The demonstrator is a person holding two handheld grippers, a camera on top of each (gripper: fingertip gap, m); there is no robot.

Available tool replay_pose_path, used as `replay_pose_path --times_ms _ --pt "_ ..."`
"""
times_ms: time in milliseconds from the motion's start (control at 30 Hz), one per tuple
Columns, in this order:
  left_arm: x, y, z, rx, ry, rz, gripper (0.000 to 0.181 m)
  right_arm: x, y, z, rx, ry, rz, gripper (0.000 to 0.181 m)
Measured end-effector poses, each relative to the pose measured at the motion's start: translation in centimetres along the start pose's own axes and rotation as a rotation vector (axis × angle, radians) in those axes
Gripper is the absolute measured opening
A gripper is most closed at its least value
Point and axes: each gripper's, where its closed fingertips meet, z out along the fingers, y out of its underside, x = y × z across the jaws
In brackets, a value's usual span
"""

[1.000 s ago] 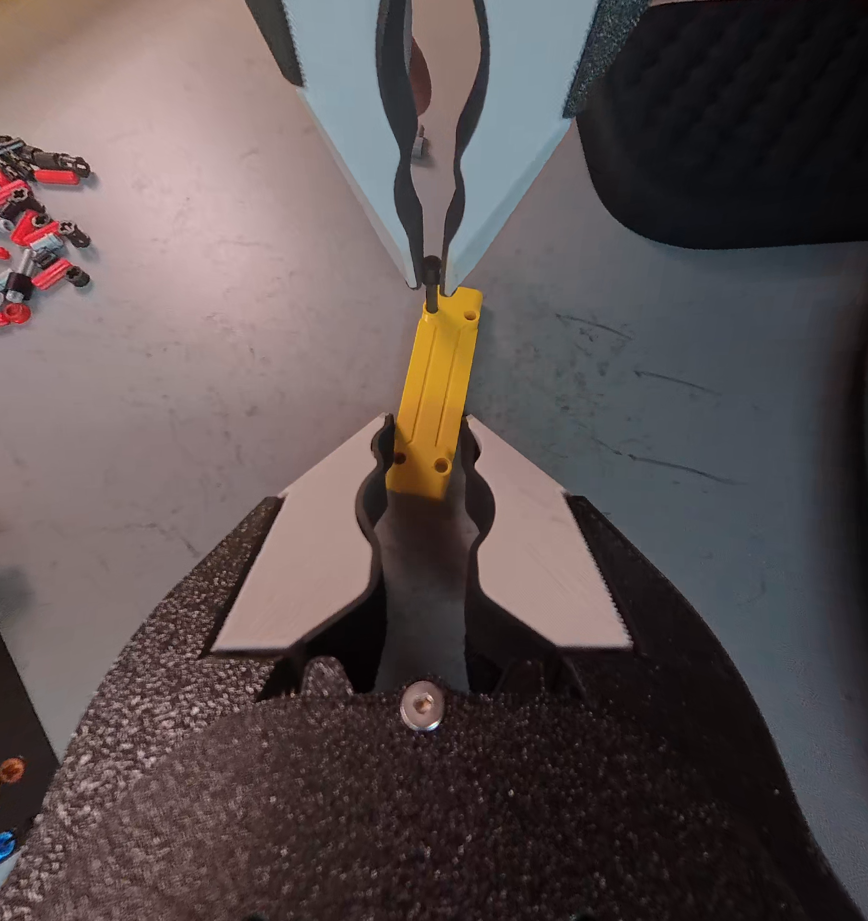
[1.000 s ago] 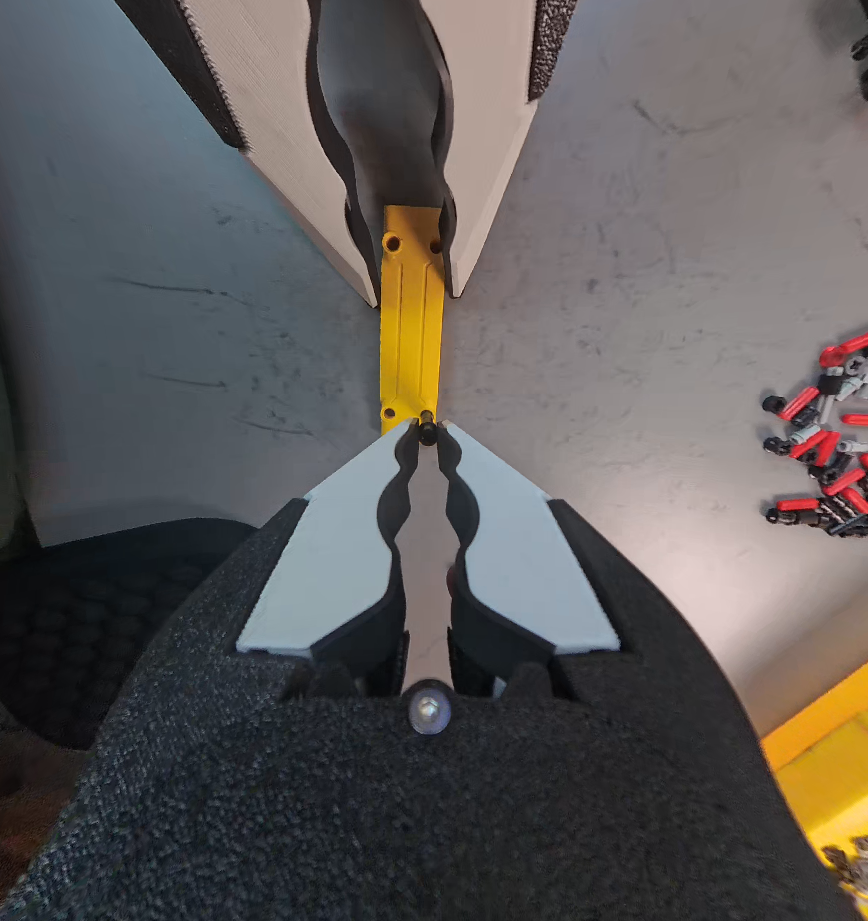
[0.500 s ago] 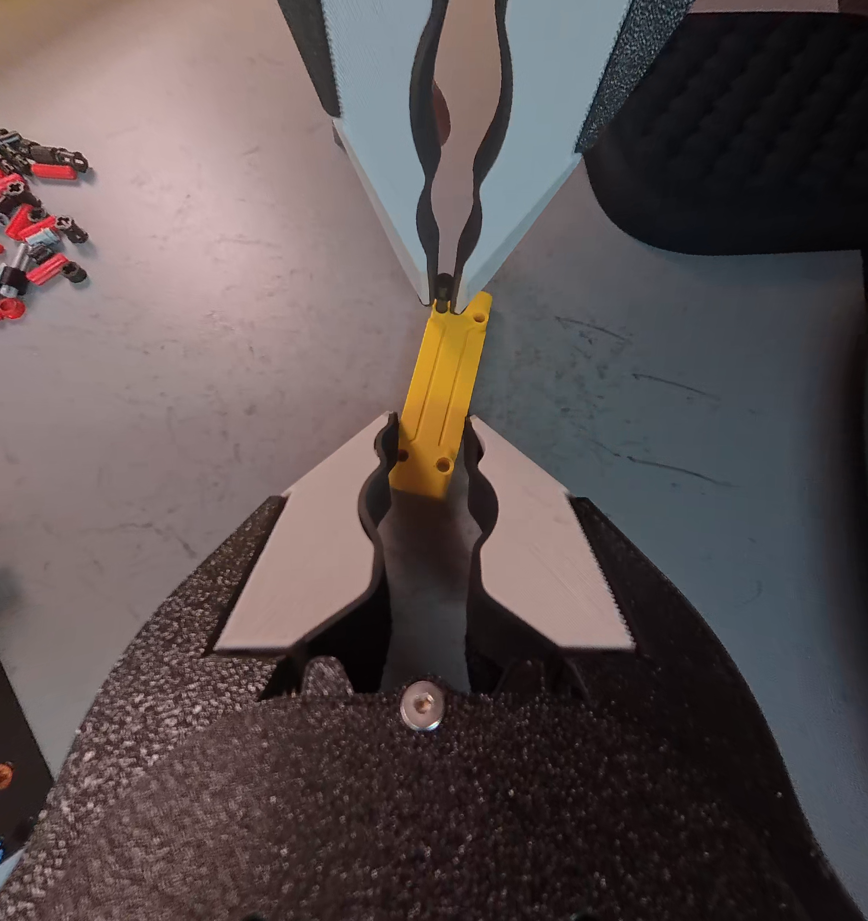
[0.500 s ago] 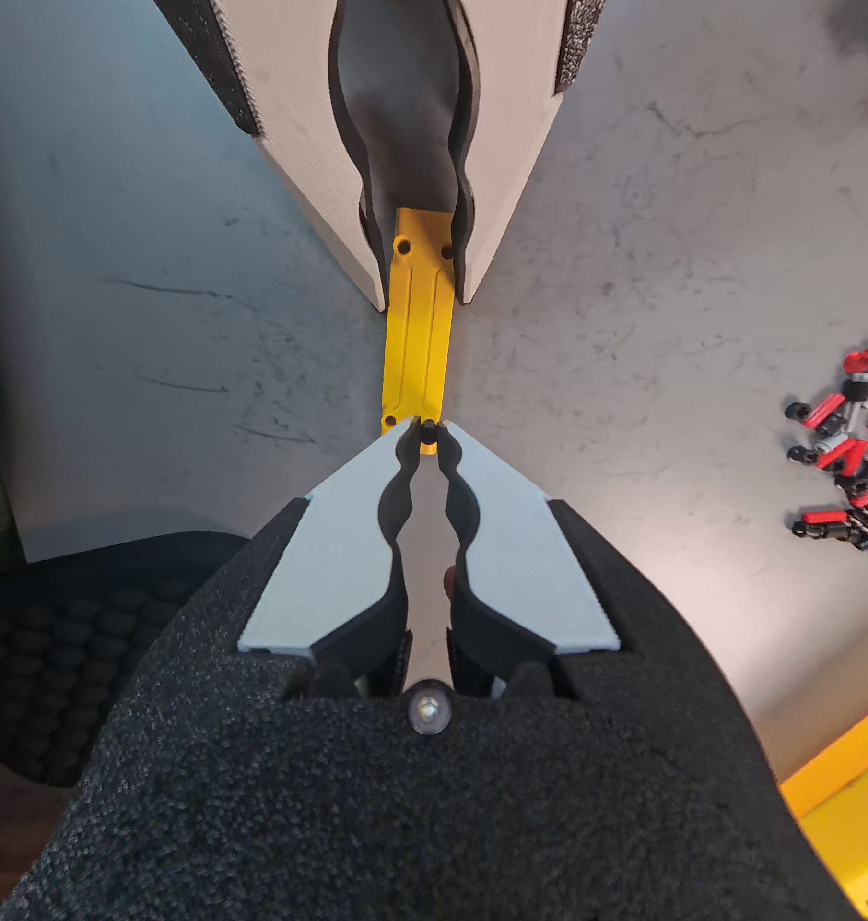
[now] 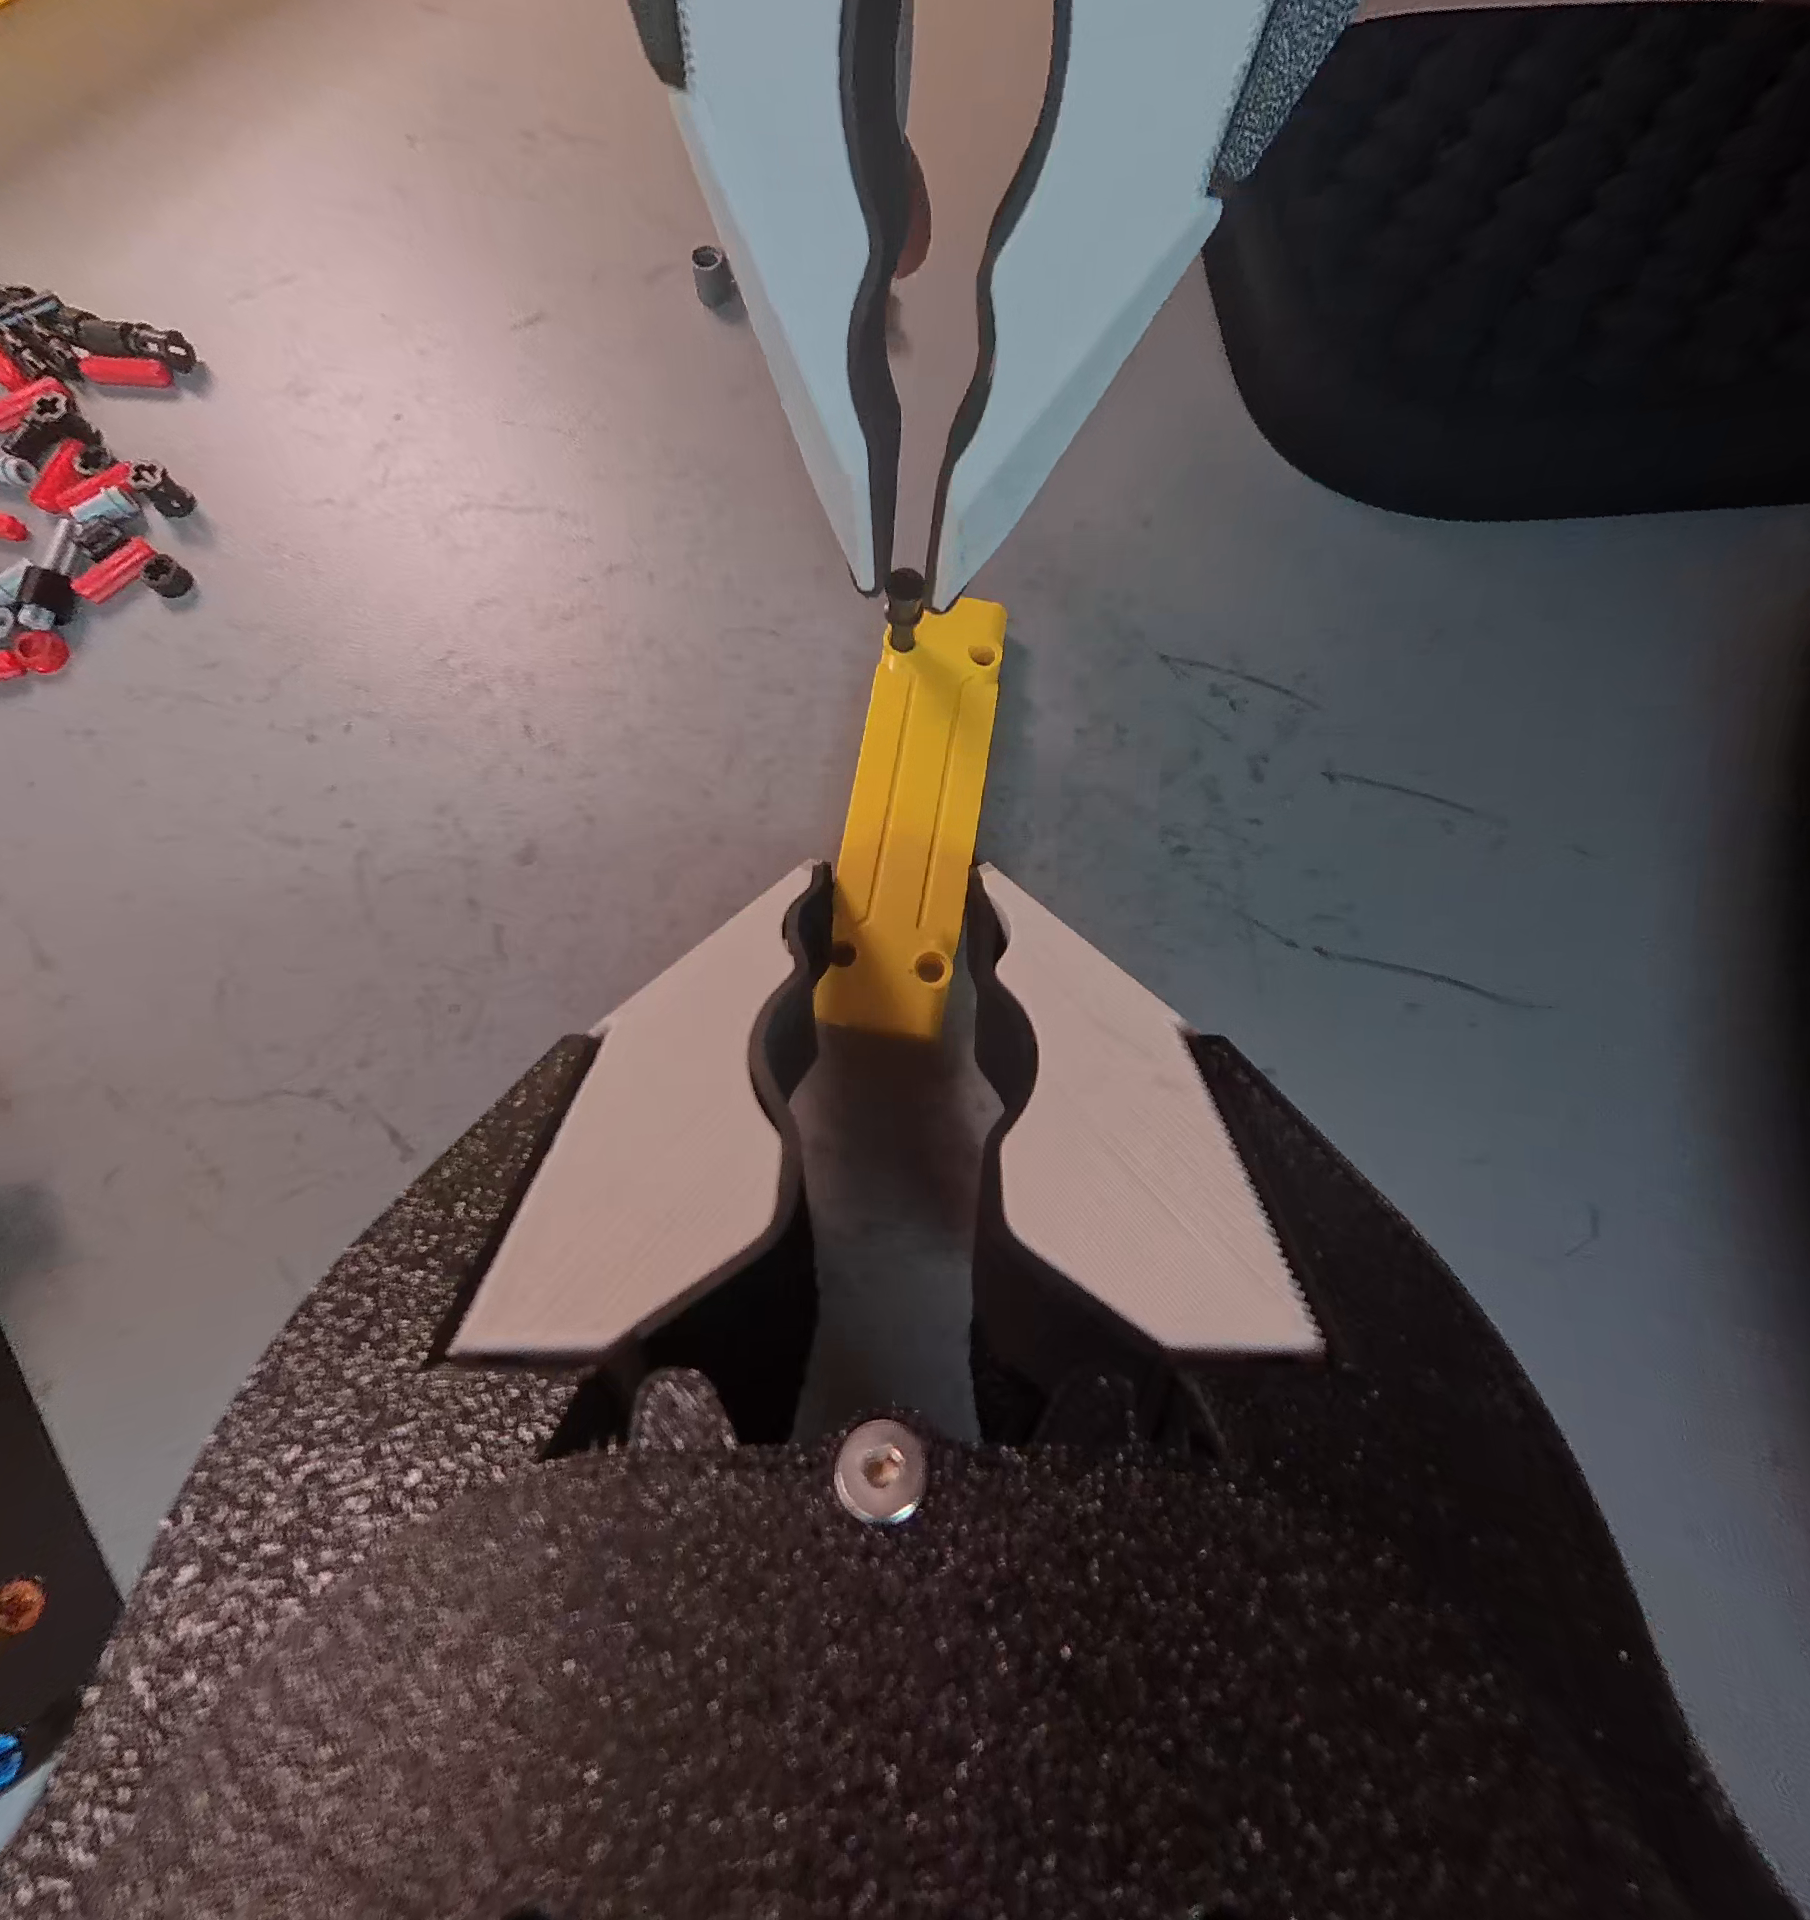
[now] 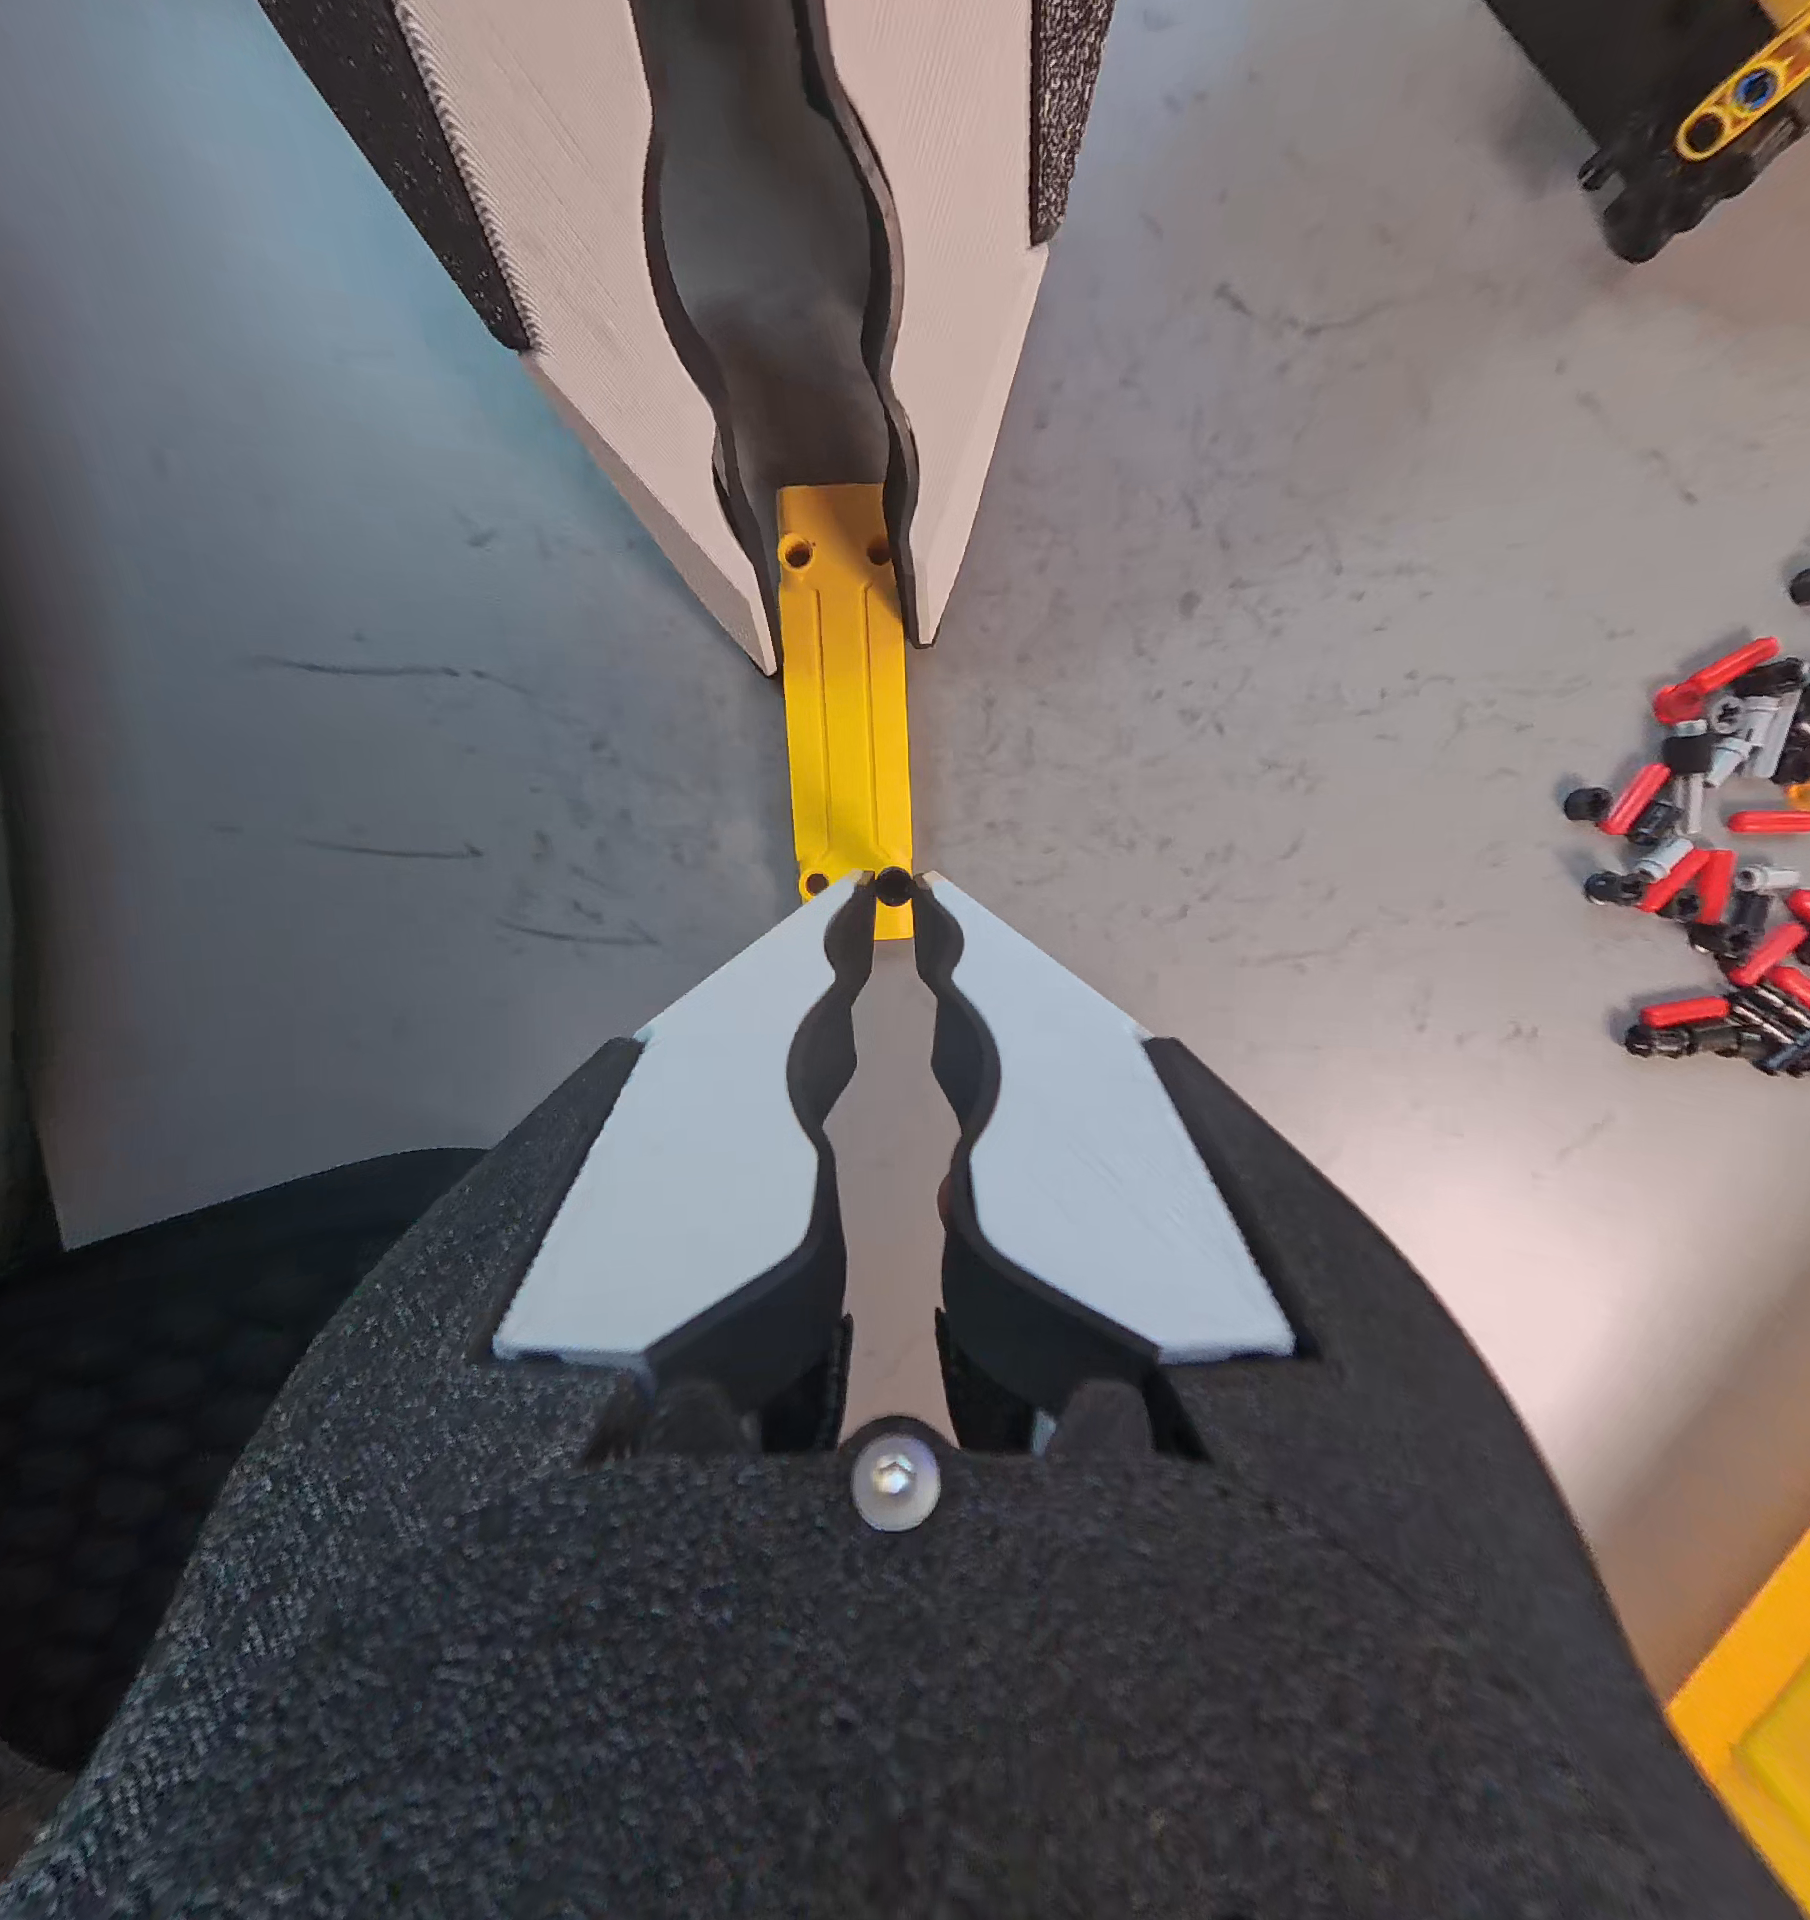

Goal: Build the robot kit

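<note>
My left gripper [image 5: 896, 883] is shut on one end of a long yellow plastic panel [image 5: 922, 790] with small holes at its corners, held above the grey table. My right gripper [image 6: 890, 883] is shut on a small black pin [image 6: 890, 885]. The pin's tip sits at a corner hole on the panel's far end [image 5: 903, 608]. In the right wrist view the yellow panel [image 6: 849, 727] runs from my tips up into the left gripper [image 6: 844, 655] facing me. In the left wrist view the right gripper [image 5: 906, 594] comes down from the top.
A pile of red, black and grey small parts [image 5: 39, 478] lies at the left of the left wrist view, and at the right in the right wrist view [image 6: 1753, 821]. A lone black bush [image 5: 712, 275] lies beyond. A black padded seat [image 5: 1566, 260] is at upper right. A yellow tray edge [image 6: 1784, 1704] shows at lower right.
Both grippers stay shut on their parts. The pin has stayed at the panel's corner hole. The pair has shifted slightly over the table, so the parts pile sits differently in view.
</note>
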Motion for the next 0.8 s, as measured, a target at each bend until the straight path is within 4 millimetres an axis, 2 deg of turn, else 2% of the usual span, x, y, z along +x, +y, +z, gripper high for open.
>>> replay_pose_path --times_ms 200,333,367,467,533,600,667,800 --pt "0.0 0.0 0.0 0.001 0.017 -0.023 0.025 -0.1 0.1 0.1 -0.091 -0.02 -0.061 0.005" --pt "0.2 -0.1 -0.3 0.013 0.053 -0.061 0.024 0.3 -0.1 0.0 -0.032 0.041 -0.098 0.006" --pt "0.3 -0.1 -0.5 0.019 0.073 -0.085 0.024 0.4 -0.4 -0.2 0.019 0.084 -0.146 0.012" --pt "0.7 -0.4 -1.1 0.047 0.155 -0.153 0.024 -0.8 -1.4 -1.4 0.17 0.151 -0.278 0.046" --pt "1.0 -0.9 -1.6 0.078 0.23 -0.218 0.024 -0.8 -1.3 -1.4 0.2 0.236 -0.332 0.052" --pt "1.3 -1.3 -2.0 0.106 0.3 -0.277 0.025 -0.9 -1.6 -1.3 0.251 0.295 -0.354 0.048" --pt "1.9 -2.0 -2.6 0.153 0.39 -0.344 0.024 -1.0 -1.9 -1.2 0.279 0.355 -0.416 0.033" --pt "2.3 -2.8 -3.7 0.224 0.524 -0.467 0.024 -1.2 -2.5 -1.5 0.327 0.377 -0.446 0.029"
